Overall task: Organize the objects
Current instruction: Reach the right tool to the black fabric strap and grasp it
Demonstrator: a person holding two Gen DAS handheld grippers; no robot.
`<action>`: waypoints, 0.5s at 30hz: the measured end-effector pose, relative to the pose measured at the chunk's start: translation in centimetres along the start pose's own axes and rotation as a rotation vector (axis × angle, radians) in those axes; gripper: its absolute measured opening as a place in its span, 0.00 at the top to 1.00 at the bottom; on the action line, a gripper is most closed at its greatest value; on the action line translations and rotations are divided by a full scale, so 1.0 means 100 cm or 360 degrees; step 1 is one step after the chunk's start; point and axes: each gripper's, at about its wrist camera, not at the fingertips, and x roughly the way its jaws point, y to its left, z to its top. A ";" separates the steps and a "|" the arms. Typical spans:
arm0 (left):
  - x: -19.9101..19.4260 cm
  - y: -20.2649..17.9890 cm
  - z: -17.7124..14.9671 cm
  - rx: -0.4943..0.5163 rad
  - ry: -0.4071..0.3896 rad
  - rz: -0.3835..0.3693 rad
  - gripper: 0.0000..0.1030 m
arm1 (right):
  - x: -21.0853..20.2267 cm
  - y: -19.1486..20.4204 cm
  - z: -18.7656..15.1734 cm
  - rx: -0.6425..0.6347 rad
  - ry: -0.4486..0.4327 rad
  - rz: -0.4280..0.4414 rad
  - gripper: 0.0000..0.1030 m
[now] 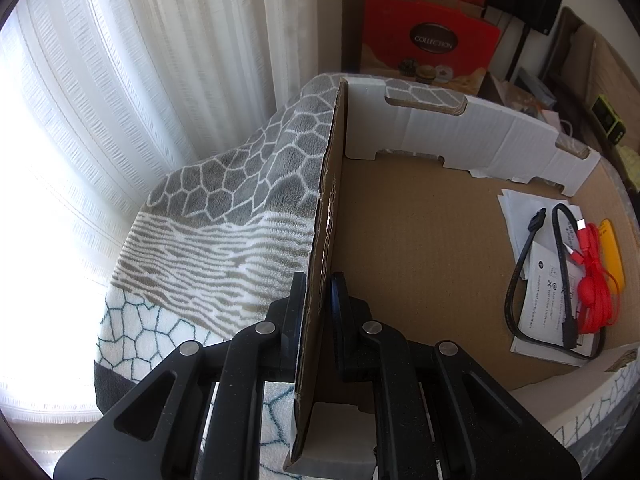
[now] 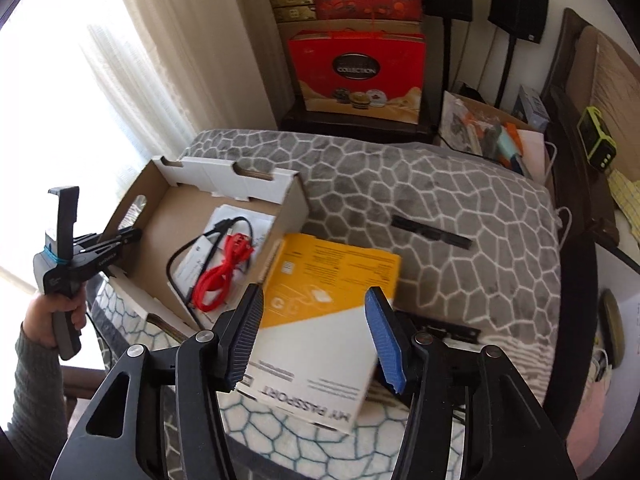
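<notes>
**Box wall pinched, yellow package loose between the right tongs**

Left wrist view: the left tongs (image 1: 318, 292) are closed on the near side wall of the open brown corrugated cardboard box (image 1: 420, 248), one finger outside and one inside, the wall edge running from 6 o'clock up toward 12. The box sits on a bed covered by a grey-and-white fleece blanket with a honeycomb pattern (image 1: 240, 184). Inside the box, at 3 o'clock, lie white paper leaflets (image 1: 540, 268), a black cable (image 1: 516, 280) looped over them and a coiled red cable (image 1: 596, 292). The risk here is judged to be the thin wall: it looks slightly bowed in the grip, so a pull or twist could crease it or drag the box over the soft blanket.

Right wrist view: the right tongs (image 2: 316, 332), with blue ribbed pads, stand apart on either side of a yellow-and-white cardboard retail box printed "MY PASSPORT" (image 2: 332, 312). There is a visible gap at the right pad, so nothing is gripped. This package lies on the blanket just beside the cardboard box's right wall, at 6 o'clock from centre, its far corner seeming to touch that wall. The other tool, held by a hand (image 2: 52, 316) in a grey knitted sleeve, clamps the box at 9 o'clock. Two flat black strips (image 2: 432, 232) lie on the blanket toward 2 o'clock. If the package is meant for the box, it could catch on the wall, and dropped flat it would land on the cables and leaflets.
</notes>
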 end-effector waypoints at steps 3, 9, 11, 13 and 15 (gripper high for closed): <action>0.000 0.001 0.000 0.0005 -0.0002 0.0004 0.90 | -0.005 -0.025 -0.012 0.0046 0.0033 -0.0081 0.47; 0.001 0.001 0.000 0.0009 -0.0003 0.0005 0.90 | -0.003 -0.060 -0.035 0.0117 0.0070 -0.0146 0.47; 0.001 0.002 0.001 0.0008 -0.0004 0.0004 0.90 | 0.000 -0.066 -0.040 0.0129 0.0081 -0.0148 0.47; 0.001 0.002 0.001 0.0006 -0.0004 0.0005 0.90 | 0.003 -0.070 -0.045 0.0127 0.0088 -0.0120 0.47; 0.001 0.002 0.001 0.0006 -0.0006 0.0007 0.90 | 0.006 -0.069 -0.050 0.0092 0.0093 -0.0114 0.47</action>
